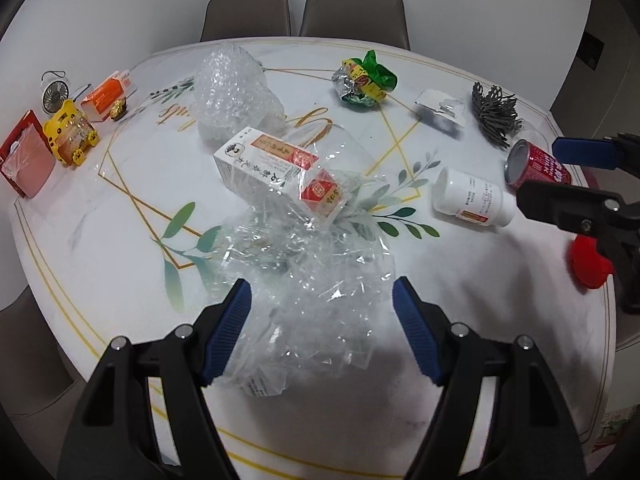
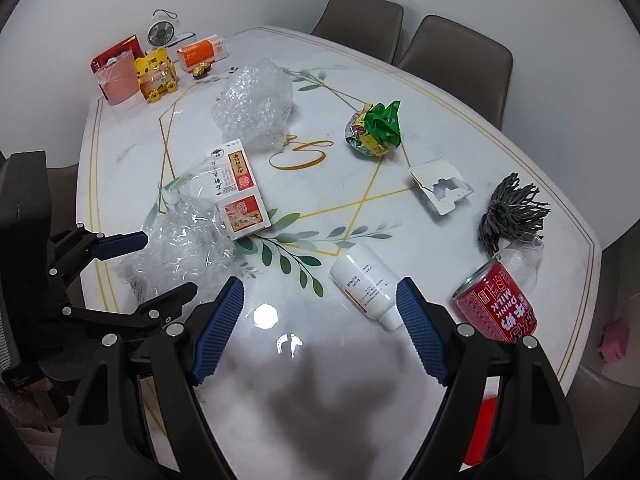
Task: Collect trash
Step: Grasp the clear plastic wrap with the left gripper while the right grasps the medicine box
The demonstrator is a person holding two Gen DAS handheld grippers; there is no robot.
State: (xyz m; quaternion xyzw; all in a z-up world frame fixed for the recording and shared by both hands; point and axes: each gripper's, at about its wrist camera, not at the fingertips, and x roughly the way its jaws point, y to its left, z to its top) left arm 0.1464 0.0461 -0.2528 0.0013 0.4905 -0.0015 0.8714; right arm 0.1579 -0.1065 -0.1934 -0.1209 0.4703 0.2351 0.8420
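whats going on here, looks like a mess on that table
A person holds a pair of tongs in each hand over a table strewn with trash. The left tongs are open around a crumpled clear plastic bag, not yet gripping it. The right tongs are open too, near a white bottle and a red milk can, both lying on their sides. Nothing has been picked up.
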